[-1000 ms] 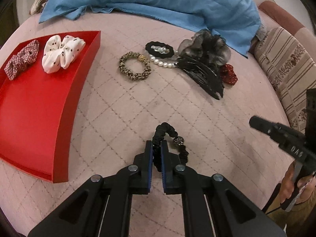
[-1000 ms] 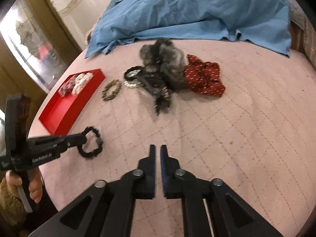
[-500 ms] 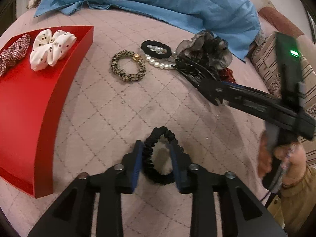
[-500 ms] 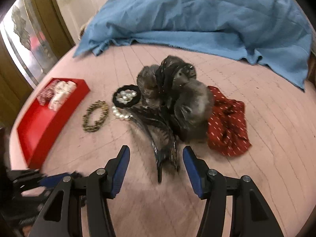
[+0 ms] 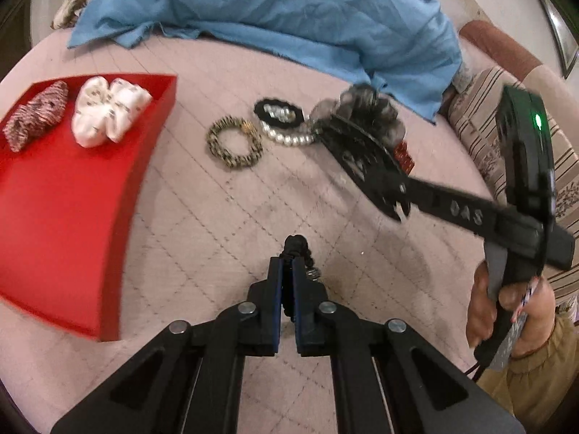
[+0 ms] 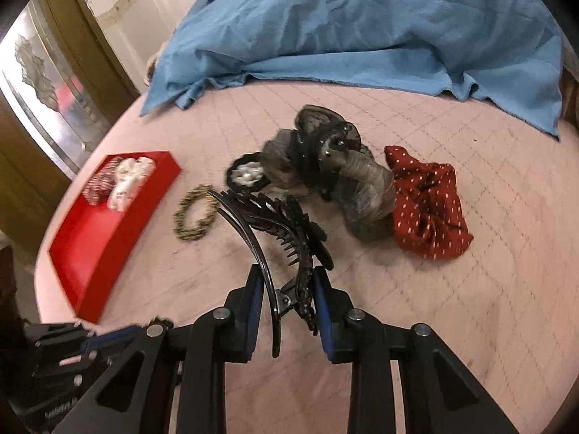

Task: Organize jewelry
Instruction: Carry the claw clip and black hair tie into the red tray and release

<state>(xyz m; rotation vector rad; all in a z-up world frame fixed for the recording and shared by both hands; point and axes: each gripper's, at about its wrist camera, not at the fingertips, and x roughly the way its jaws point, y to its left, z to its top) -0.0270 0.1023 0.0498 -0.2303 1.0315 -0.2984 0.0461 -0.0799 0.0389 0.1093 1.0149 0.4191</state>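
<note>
Your left gripper (image 5: 286, 271) has its fingers pressed together on the black beaded hair tie (image 5: 297, 247), which pokes out just past the tips above the pink quilted bedspread (image 5: 202, 253); keep that pinch firm, since the loose loop could slip when you carry it toward the red tray (image 5: 65, 195) on your left. Your right gripper (image 6: 287, 289) sits with its fingers set around the hinge end of the black hair claw (image 6: 278, 228), both pads close against it but whether they actually bear on it you cannot tell, so close squarely on the hinge before lifting or the curved teeth may twist out. Beyond the claw lie the leopard-print scrunchie (image 6: 193, 215), the pearl bracelet (image 5: 289, 139) touching a black ring-shaped scrunchie (image 6: 248, 175), the grey tulle scrunchie (image 6: 347, 184) and the red dotted scrunchie (image 6: 429, 204); lift clear so the teeth do not snag them. The tray's far end holds a plaid scrunchie (image 5: 36, 115) and a white scrunchie (image 5: 108, 112); aim for its bare near part. The blue cloth (image 6: 362, 21) lies farthest off.
</note>
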